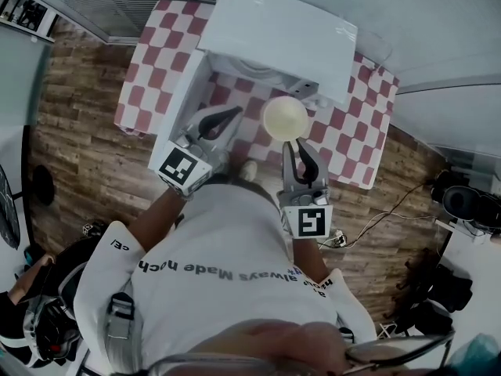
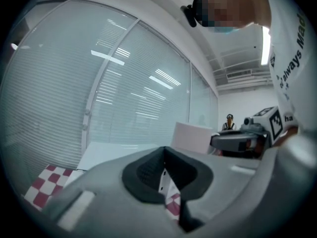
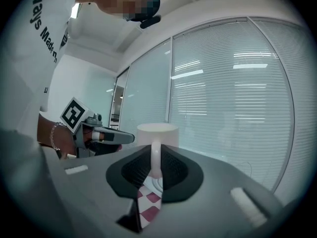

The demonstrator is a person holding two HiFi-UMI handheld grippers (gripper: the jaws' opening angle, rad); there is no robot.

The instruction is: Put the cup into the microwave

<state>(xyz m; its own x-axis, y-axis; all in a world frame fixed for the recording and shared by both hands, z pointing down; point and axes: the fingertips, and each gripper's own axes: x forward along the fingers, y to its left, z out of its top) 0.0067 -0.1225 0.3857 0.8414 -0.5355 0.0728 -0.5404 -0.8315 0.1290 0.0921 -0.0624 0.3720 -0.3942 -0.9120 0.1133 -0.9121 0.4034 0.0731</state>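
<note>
The white cup (image 1: 285,117) hangs above the checkered table (image 1: 153,77), in front of the white microwave (image 1: 274,30). The microwave's door (image 1: 182,100) stands open to the left. My right gripper (image 1: 294,142) is shut on the cup's handle (image 3: 155,157), with the cup body (image 3: 157,135) upright just past the jaws. My left gripper (image 1: 225,120) hovers left of the cup beside the open door, shut, with nothing between its fingers. In the left gripper view the cup (image 2: 192,137) and the right gripper (image 2: 233,142) show on the right beyond my left gripper (image 2: 165,155).
The red-and-white cloth covers a small table on a wooden floor (image 1: 86,155). Cables and dark gear (image 1: 462,202) lie at the right, a bag (image 1: 47,319) at the lower left. Glass walls with blinds (image 3: 233,93) stand behind the table. A person (image 2: 229,123) stands far off.
</note>
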